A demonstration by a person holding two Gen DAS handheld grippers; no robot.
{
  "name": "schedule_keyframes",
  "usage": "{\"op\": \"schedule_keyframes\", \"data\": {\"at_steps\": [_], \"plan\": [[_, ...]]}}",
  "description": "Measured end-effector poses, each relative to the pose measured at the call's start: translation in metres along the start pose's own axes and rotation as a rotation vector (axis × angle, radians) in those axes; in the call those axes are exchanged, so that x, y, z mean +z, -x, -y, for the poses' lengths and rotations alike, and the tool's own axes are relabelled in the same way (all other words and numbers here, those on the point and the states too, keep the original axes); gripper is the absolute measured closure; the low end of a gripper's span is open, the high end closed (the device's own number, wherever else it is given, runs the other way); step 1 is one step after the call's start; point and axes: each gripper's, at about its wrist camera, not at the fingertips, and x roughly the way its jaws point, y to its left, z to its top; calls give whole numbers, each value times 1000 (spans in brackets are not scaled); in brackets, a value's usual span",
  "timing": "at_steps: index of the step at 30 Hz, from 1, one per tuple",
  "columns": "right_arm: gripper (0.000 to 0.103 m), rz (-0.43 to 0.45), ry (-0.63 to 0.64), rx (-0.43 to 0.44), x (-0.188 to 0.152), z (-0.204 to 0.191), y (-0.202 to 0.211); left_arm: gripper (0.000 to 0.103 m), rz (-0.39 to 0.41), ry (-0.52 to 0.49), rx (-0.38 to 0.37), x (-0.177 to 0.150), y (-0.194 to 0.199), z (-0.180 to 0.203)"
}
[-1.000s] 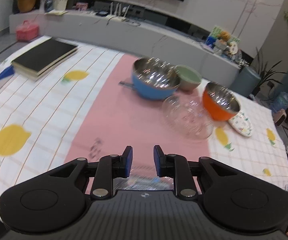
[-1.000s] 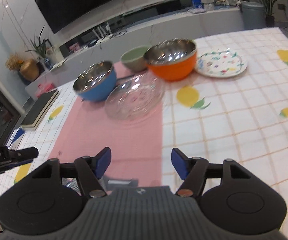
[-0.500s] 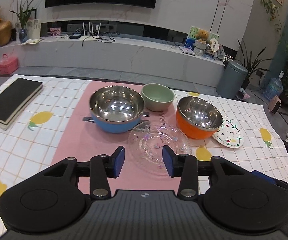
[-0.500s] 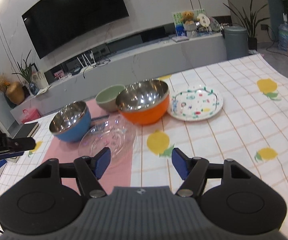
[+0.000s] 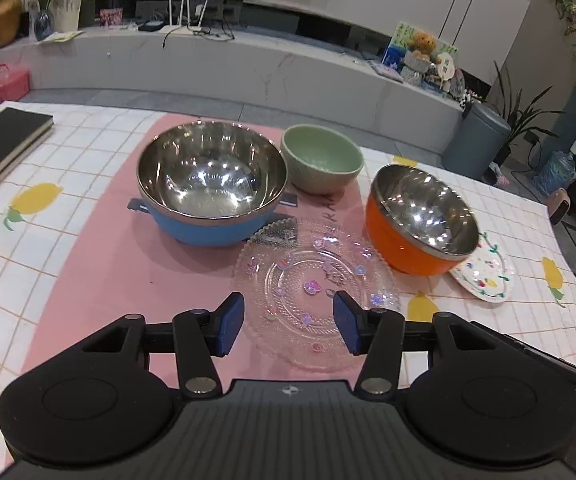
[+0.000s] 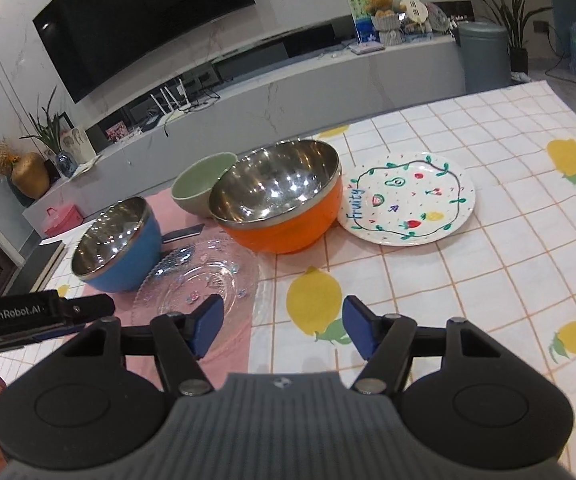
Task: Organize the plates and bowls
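Five dishes stand on the table: a blue steel-lined bowl (image 5: 208,192) (image 6: 116,248), a small green bowl (image 5: 322,160) (image 6: 200,184), an orange steel-lined bowl (image 5: 420,220) (image 6: 280,208), a clear glass plate (image 5: 312,280) (image 6: 196,284) and a white painted plate (image 5: 484,276) (image 6: 408,200). My left gripper (image 5: 288,320) hovers over the near half of the glass plate, its jaws opening with nothing gripped. My right gripper (image 6: 282,320) stands open above the cloth, just right of the glass plate. The orange bowl's rim overlaps part of the white plate in the left wrist view.
A pink mat (image 5: 108,280) lies under the blue bowl and the glass plate. A black book (image 5: 0,148) sits at the table's far left. The left tool's black housing (image 6: 28,316) reaches in at the right view's left edge. Beyond the table are a low white bench and a grey bin (image 5: 476,140).
Both grippers have come closer to the dishes. The left one swung round to face the bowls, reached over the glass plate, and its jaws spread much wider. The right jaws look unchanged.
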Motion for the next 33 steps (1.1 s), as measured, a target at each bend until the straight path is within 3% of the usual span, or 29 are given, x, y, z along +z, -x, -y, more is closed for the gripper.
{"op": "schedule_keyframes", "data": {"at_steps": [9, 23, 29, 33], "plan": [[50, -64, -27, 52, 8, -9, -45, 45, -57, 82, 39, 9, -34, -24], [53, -106, -29, 53, 12, -15, -88, 45, -83, 101, 74, 11, -61, -33], [69, -111, -23, 75, 14, -20, -95, 45, -75, 62, 62, 9, -65, -29], [74, -105, -43, 79, 13, -19, -97, 59, -78, 53, 54, 10, -66, -26]]}}
